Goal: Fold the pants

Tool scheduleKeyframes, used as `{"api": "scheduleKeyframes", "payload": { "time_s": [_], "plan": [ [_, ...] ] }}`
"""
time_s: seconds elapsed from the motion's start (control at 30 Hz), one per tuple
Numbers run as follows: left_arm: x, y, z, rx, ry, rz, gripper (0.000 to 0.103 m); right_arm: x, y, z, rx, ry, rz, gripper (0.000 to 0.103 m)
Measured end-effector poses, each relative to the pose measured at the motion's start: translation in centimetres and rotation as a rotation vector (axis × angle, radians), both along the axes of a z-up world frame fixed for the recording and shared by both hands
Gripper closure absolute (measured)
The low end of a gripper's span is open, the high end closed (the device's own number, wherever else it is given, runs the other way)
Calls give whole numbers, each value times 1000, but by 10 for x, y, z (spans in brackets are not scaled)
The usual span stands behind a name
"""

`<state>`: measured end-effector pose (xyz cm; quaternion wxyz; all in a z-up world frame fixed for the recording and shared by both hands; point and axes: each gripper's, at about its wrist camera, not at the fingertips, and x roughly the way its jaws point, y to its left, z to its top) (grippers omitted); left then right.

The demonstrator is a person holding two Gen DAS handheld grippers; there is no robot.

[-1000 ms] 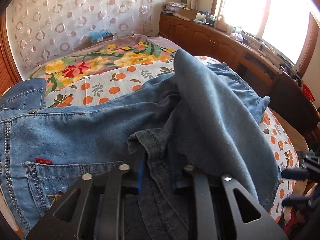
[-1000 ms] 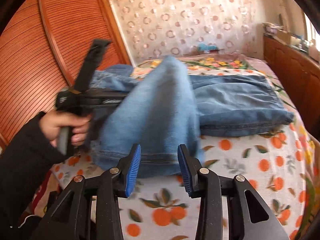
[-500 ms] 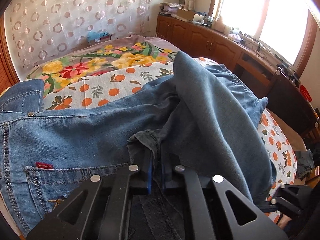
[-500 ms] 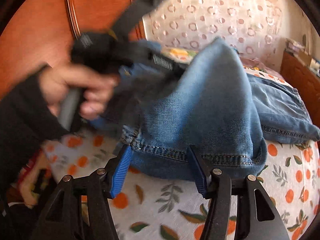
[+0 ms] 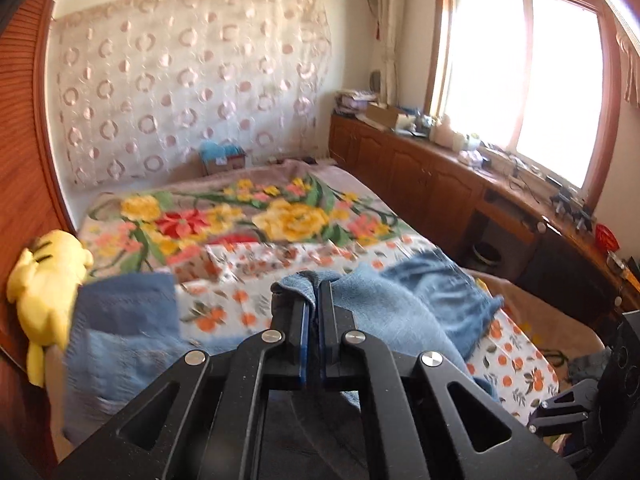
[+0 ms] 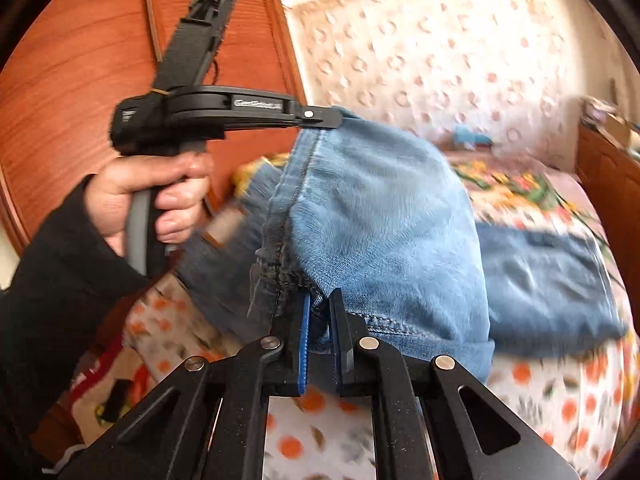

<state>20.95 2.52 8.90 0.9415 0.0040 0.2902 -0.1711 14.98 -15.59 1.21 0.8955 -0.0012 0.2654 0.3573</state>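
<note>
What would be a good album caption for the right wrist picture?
Both grippers, left and right, pinch the hem of blue jeans lifted above a fruit-print bedsheet.

The pants (image 6: 384, 216) hang raised over the bed (image 5: 280, 264); a plush toy (image 5: 48, 272) sits at the bed's left edge, cabinets (image 5: 420, 184) along its right.

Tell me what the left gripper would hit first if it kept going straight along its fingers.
Probably the orange-print bedsheet just beyond the blue denim jeans clamped in the left gripper; depth is unclear.
</note>
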Motion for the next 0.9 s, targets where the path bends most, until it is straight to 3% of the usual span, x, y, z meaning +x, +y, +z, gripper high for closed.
{"api": "scheduleKeyframes", "payload": {
  "time_s": [0.13,0.33,0.4,0.5,0.63,0.73,0.9],
  "plan": [
    [8,39,32,31,-23,69,99,9,34,27,37,-25,94,95],
    [0,99,42,73,-27,161,99,31,88,37,89,5,202,94],
    [0,118,29,98,3,194,99,40,107,32,81,28,219,94],
    [3,133,-4,122,60,227,99,53,121,23,60,67,223,80],
    [1,141,-48,135,146,233,98,53,109,22,41,56,208,61],
    [-8,144,-71,147,177,236,82,42,88,36,29,7,167,55],
    [-35,140,-85,139,170,205,58,47,46,30,-23,-10,41,55]
  ]
}}
